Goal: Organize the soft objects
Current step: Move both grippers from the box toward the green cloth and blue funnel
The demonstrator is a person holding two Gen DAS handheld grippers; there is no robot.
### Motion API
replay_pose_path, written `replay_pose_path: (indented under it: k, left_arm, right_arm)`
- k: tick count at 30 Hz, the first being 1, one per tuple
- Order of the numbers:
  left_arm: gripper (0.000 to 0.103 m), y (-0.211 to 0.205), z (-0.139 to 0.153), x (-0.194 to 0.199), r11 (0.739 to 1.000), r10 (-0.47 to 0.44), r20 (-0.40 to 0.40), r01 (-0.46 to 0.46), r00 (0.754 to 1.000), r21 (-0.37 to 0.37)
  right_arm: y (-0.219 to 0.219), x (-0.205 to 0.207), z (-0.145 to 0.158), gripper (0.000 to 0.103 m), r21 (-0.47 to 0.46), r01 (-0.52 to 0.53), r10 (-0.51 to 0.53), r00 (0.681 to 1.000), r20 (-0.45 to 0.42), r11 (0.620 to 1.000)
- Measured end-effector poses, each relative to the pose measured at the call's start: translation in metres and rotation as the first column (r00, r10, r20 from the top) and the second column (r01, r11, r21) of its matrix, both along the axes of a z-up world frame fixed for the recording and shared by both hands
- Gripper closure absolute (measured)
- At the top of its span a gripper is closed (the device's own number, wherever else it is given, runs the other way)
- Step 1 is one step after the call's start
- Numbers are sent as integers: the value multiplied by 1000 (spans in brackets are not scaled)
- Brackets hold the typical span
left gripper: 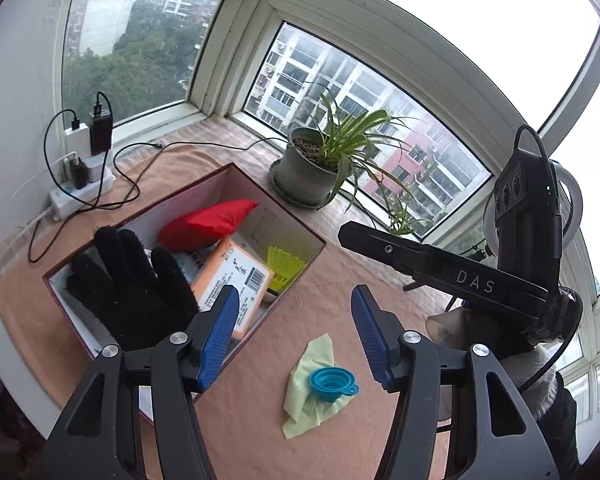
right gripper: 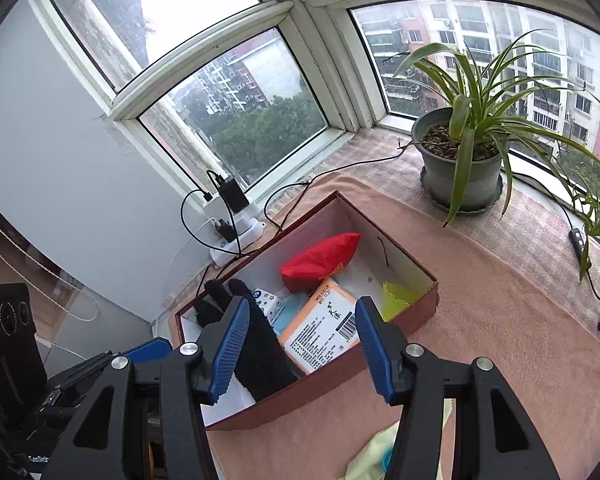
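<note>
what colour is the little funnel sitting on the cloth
Blue, a bright turquoise funnel; clearest in the left wrist view.

Peach-clothed table (left gripper: 340,272) carries box (left gripper: 296,276), green cloth (left gripper: 304,396), plant pot (left gripper: 304,172).

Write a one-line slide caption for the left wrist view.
Open left hand-held gripper above pale green cloth and blue silicone funnel, beside brown cardboard box holding black knit glove.

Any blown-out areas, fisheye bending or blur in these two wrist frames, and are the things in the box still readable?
Left wrist view: sky upper right is blown out white, window frames bow strongly, black corners vignette; the box and black glove are sharp. Right wrist view: sky patch at top overexposed, same bending; the red pouch and orange packet are evenly lit, barcode legible. No motion blur in either.
</note>
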State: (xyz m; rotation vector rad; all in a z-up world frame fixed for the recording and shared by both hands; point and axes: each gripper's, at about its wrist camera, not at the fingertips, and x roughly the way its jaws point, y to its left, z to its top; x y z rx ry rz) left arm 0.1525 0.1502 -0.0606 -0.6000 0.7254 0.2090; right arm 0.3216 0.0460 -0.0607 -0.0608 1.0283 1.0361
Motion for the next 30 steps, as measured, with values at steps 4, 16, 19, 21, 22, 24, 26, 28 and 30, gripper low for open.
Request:
replay_pose_path:
  k: [4,16,19,21,22,24,26,28,30]
  left_arm:
    - [45,-14,-1,-7,999,-31,2,31,1000,5]
    - [45,-34,-19,-43,998,-58,12,58,998,19]
    - [45,-36,-29,-47,998,-59,4,59,998,8]
    - [45,-40,-39,-49,997,-74,-10,74,997,-4]
    - [45,-42,-44,-49,997,-78,-21,78,997,-10]
    - [45,-46,-52,-52,996,-88,-31,87,996,-19]
    - [45,-52,-60,-55,995,-95,-44,95,994,-17]
    - [45,-59,-67,-57,994,-107,-54,106,993,-17]
    - [45,-66,-74,-58,993,-118,-70,117,990,-17]
  right_arm:
    - [-15,-12,5,51,0,3,-3,1000,24,1000]
    - [-75,-39,15,44,-34,27,-23,993,117,999]
    - [-95,-42,13,42,-33,48,-43,990,136,998]
    - [-108,-42,9,41,-32,62,-57,989,139,998]
    - [-114,-42,6,41,-37,68,-62,988,140,997]
    - [-125,-40,-1,41,-49,75,-67,988,137,996]
    - [-134,-41,-10,41,-61,78,-69,989,134,995]
    - [-142,-42,-20,41,-79,90,-79,987,138,993]
    - [-148,-45,-31,41,-92,92,-80,988,133,991]
